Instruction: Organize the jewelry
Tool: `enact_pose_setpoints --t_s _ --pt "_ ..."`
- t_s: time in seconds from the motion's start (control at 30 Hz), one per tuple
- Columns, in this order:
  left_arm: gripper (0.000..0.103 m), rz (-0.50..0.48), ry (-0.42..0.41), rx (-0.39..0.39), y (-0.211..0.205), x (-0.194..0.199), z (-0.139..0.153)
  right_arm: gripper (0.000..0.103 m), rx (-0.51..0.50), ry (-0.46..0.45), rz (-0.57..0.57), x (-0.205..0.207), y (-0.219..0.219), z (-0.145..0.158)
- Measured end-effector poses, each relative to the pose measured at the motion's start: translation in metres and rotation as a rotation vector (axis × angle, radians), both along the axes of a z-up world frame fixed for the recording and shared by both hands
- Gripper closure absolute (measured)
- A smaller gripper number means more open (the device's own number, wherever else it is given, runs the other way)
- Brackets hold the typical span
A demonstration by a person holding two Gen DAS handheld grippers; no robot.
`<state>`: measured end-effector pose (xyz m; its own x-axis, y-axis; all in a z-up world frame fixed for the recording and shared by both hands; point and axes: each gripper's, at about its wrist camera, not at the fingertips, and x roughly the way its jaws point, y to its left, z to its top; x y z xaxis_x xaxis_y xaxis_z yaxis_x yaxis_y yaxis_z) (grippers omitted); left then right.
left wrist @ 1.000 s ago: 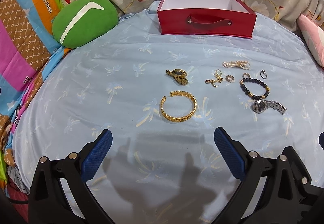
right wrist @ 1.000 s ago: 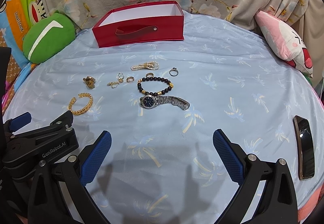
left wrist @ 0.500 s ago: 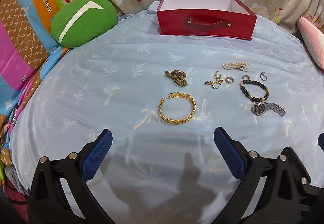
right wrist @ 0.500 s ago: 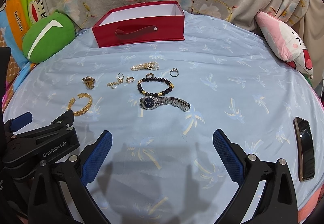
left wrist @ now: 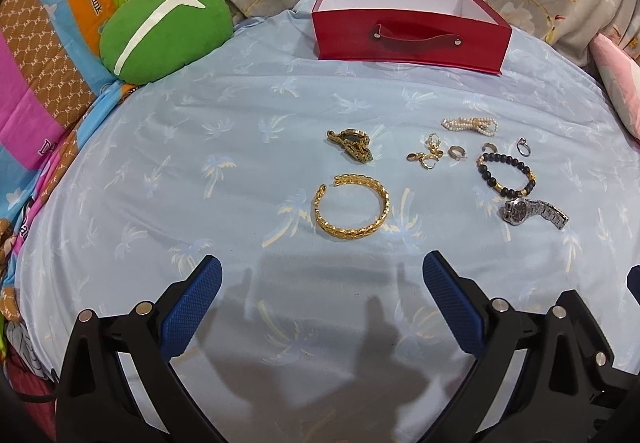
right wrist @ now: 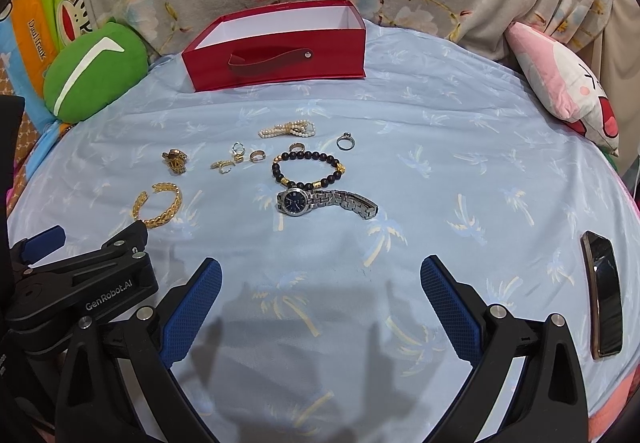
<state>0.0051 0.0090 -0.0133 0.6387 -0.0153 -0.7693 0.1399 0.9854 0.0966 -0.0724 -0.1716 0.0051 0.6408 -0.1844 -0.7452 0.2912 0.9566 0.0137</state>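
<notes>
Jewelry lies on a light blue sheet. A gold cuff bracelet [left wrist: 351, 207] lies just ahead of my open, empty left gripper [left wrist: 322, 287]. Beyond it are a gold brooch [left wrist: 350, 145], small gold earrings [left wrist: 428, 157], a pearl strand [left wrist: 470, 124], a ring [left wrist: 523, 147], a black bead bracelet [left wrist: 505, 175] and a silver watch [left wrist: 534, 211]. The open red box [left wrist: 410, 31] stands at the back. My right gripper [right wrist: 320, 287] is open and empty, short of the watch [right wrist: 326, 201] and bead bracelet [right wrist: 308, 171]. The cuff [right wrist: 158, 205] lies at its left.
A green round cushion [left wrist: 166, 29] sits at the back left, a pink plush pillow [right wrist: 564, 83] at the back right. A dark phone [right wrist: 604, 299] lies near the right edge of the bed. The left gripper's body [right wrist: 76, 283] shows at the lower left of the right wrist view.
Both grippers have drifted slightly back and up; the jewelry sits a touch higher in both views. Nothing was grasped or moved.
</notes>
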Motion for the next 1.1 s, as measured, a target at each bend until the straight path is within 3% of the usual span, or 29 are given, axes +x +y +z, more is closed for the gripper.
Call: enact_pose_setpoints --t_s 0.67,1.1 --pt "0.005 -0.009 0.001 0.011 -0.001 0.0 -0.004 0.005 -0.001 0.001 0.0 -0.001 0.001 -0.003" --pt "0.005 0.019 0.048 -0.045 0.015 0.014 -0.016 0.008 0.003 0.02 -0.007 0.005 -0.007 -0.016"
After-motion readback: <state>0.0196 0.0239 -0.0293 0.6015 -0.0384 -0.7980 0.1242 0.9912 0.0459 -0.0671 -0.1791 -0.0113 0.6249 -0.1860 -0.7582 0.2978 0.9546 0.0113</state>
